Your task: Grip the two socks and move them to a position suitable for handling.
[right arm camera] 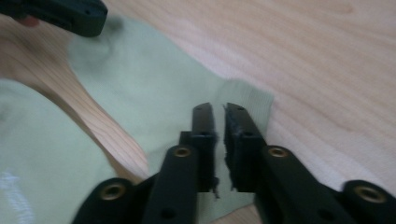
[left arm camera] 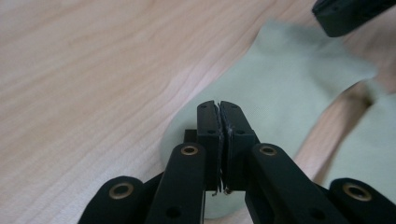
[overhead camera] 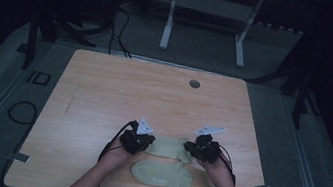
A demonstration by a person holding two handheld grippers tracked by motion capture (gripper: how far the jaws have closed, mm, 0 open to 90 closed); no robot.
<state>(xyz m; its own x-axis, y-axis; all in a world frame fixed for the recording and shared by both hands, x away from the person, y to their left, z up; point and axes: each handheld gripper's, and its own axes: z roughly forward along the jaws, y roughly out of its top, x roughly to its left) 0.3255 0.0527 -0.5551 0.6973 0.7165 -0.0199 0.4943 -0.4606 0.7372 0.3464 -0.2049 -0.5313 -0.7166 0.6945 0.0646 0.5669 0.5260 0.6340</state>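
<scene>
While the nearer pale green sock (overhead camera: 162, 175) lies flat by the table's (overhead camera: 104, 89) front edge, the farther sock (overhead camera: 169, 148) lies between both grippers. The left gripper (overhead camera: 146, 142), jaws pressed together, hovers over its toe; the right gripper (overhead camera: 191, 147), jaws nearly together, gripping nothing, hovers over its cuff.

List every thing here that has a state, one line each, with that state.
Far sock: flat on the table, one gripper at each end.
Near sock: flat on the table, no gripper on it.
Left gripper: jaws shut, low over the far sock's end; whether cloth is pinched is unclear.
Right gripper: jaws nearly shut, slim gap, over the far sock's ribbed end.
Table: bare wood beyond the socks.
</scene>
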